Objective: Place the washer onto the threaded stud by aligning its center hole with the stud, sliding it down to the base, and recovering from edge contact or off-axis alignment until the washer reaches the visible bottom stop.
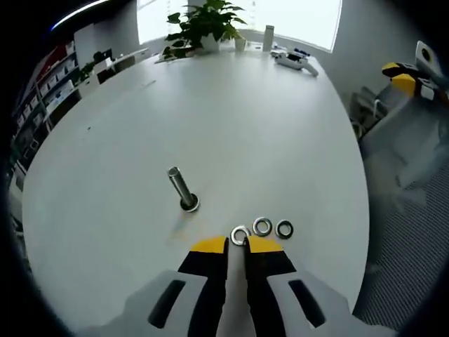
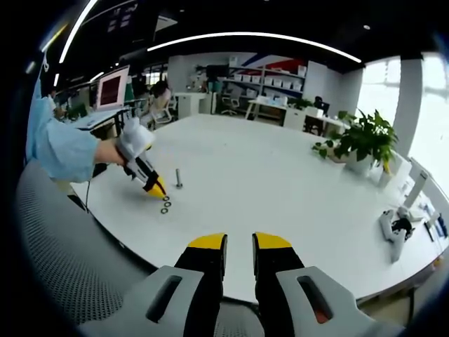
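A steel threaded stud [image 1: 179,184] stands on its round base [image 1: 189,205] on the white table [image 1: 266,126]. Three washers lie in a row to its right. My left gripper [image 1: 237,244] has its yellow-tipped jaws drawn close on the nearest washer [image 1: 240,234], whose near edge sits between the tips. The other two washers [image 1: 262,226] [image 1: 284,229] lie free beside it. From the right gripper view, the left gripper [image 2: 158,191] is held by a hand in a blue sleeve, next to the stud [image 2: 178,178] and washers [image 2: 166,204]. My right gripper [image 2: 240,246] hangs far back over the table edge, slightly open, holding nothing.
A potted plant [image 1: 203,24] and a white device [image 1: 295,60] stand at the table's far end. A grey mesh chair [image 2: 63,246] is near the table edge. Desks, shelves and a monitor [image 2: 112,88] fill the room behind.
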